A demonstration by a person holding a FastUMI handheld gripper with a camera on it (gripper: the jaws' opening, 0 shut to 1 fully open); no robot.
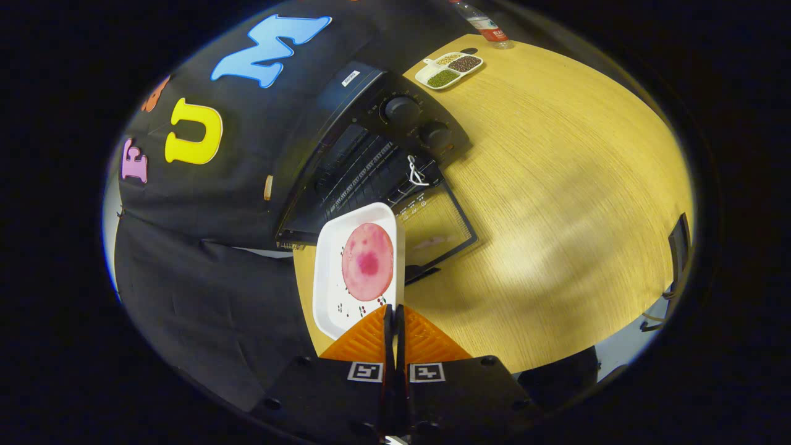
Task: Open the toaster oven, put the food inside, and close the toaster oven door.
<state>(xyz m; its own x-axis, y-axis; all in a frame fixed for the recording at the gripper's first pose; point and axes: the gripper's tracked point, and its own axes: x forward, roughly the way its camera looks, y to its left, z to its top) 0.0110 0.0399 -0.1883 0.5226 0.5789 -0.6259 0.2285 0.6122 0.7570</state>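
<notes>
Farthest left hangs the black cloth wall [204,198] of the booth, with the pale wooden bench [556,204] reaching out to the right of it. Against that cloth stands the black toaster oven [371,142], its glass door [442,225] dropped open toward the near side and lying almost flat over the bench, so the wire rack [358,179] inside shows. A loop of white cord [415,172] hangs at the opening, just near the two round black knobs [417,120] on the oven's right-hand panel. Directly near the open door, and overlapping its left part, is the white rectangular tray [327,290], tilted, carrying a round pink slice of food [368,261] with a darker blotch at its centre. The tongs [393,315] are clenched on the near edge of that tray, the two fingers pressed almost together with the rim pinched between them, so tray and food are held up just ahead of the fingertips, in front of the oven's mouth and not yet inside. Far to the right, beyond the oven, a white divided dish [450,69] of beans and grains rests on the bench, and a clear plastic bottle [488,25] stands just past it.
</notes>
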